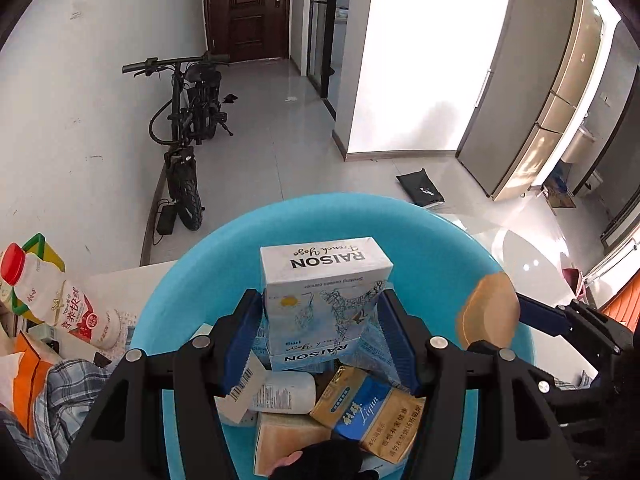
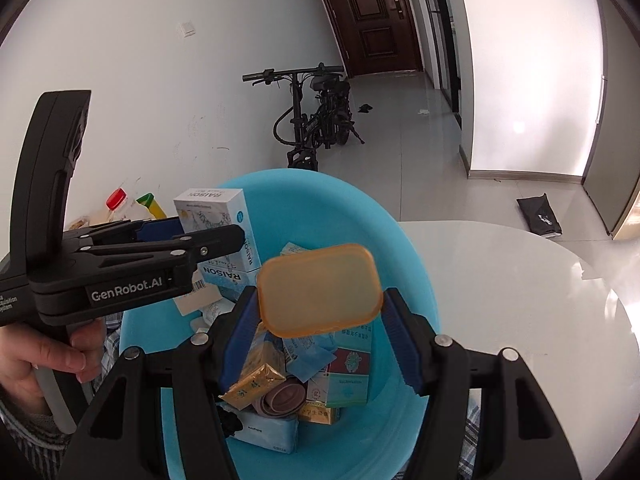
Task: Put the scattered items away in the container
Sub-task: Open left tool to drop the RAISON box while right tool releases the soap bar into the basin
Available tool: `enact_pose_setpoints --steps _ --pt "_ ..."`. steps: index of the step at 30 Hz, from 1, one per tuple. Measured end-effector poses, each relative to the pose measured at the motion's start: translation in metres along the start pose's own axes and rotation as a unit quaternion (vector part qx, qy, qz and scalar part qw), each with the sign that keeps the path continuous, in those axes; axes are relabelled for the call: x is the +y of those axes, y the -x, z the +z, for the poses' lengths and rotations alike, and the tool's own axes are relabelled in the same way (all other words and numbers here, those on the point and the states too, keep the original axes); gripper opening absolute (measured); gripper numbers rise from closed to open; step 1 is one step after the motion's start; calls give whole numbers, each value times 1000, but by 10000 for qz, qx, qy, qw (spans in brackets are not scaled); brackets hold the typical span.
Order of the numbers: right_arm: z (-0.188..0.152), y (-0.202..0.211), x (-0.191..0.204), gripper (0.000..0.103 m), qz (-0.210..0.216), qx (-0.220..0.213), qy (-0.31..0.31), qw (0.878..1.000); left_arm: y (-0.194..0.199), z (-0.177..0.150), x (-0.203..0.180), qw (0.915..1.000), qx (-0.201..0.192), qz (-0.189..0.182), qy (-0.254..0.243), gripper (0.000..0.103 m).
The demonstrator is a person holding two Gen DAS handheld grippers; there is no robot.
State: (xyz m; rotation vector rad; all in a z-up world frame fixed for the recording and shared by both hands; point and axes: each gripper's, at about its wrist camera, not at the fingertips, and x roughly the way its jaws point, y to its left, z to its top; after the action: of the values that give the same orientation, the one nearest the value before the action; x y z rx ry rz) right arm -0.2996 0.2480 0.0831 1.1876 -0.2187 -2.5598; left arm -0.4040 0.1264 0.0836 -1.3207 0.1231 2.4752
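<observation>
My left gripper (image 1: 320,300) is shut on an upright white-and-blue RAISON box (image 1: 324,280), held above the round blue basin (image 1: 240,236). Both blue pads press its sides. My right gripper (image 2: 320,296) is shut on a translucent amber soap bar (image 2: 320,290), also over the basin (image 2: 416,264). In the right wrist view the left gripper (image 2: 208,232) comes in from the left with the RAISON box (image 2: 212,216), a hand (image 2: 52,360) on its handle. In the basin lie several packs, among them a gold-and-blue Liqun pack (image 1: 372,408), a second RAISON box (image 1: 316,350) and a white bottle (image 1: 280,392).
The basin sits on a white round table (image 2: 520,300). Left of it lie a red-capped milk bottle (image 1: 52,296), an orange packet (image 1: 28,376) and plaid cloth (image 1: 60,392). On the floor beyond stand an electric bike (image 1: 188,128) and a black bag (image 1: 420,190).
</observation>
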Motion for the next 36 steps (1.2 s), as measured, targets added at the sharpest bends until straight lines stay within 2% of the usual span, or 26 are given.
enact_pose_setpoints --steps 3,5,6,7,10,14,19,24,26,28,30,36 --pt "0 -3 1 61 -8 42 61 10000 -11 1 -1 9999 108 -86 -75 62" --pt "-2 -4 0 61 0 57 73 10000 -15 1 -2 9996 106 -214 -115 69" --pt "-2 -4 0 61 -1 63 75 10000 -15 1 -2 9997 95 -210 -120 90" --pt "-2 -5 0 61 -4 69 76 9999 -14 0 -1 9998 7 -162 -97 103" --pt "-6 -5 0 61 -17 98 86 9999 -2 -1 3 9992 -379 -109 -53 103" --pt "-8 -6 2 61 -50 143 113 9998 10 -3 11 9990 -431 74 39 103" --pt "-5 -6 8 61 -78 113 139 9998 28 -12 14 9971 -579 469 -131 103" --pt "4 -21 14 61 -324 85 224 9992 43 -23 21 9974 -556 449 -97 103" --pt "7 -34 12 61 -440 195 173 9987 50 -30 21 9968 -605 519 -107 103" --pt "6 -39 10 63 -231 345 58 9991 54 -37 20 9969 -602 485 -158 103" --pt "3 -34 10 74 -107 281 51 9995 58 -43 20 9973 -540 465 -188 103" --pt "-8 -15 6 74 -76 276 -51 9996 68 -61 23 9973 -519 490 -156 103"
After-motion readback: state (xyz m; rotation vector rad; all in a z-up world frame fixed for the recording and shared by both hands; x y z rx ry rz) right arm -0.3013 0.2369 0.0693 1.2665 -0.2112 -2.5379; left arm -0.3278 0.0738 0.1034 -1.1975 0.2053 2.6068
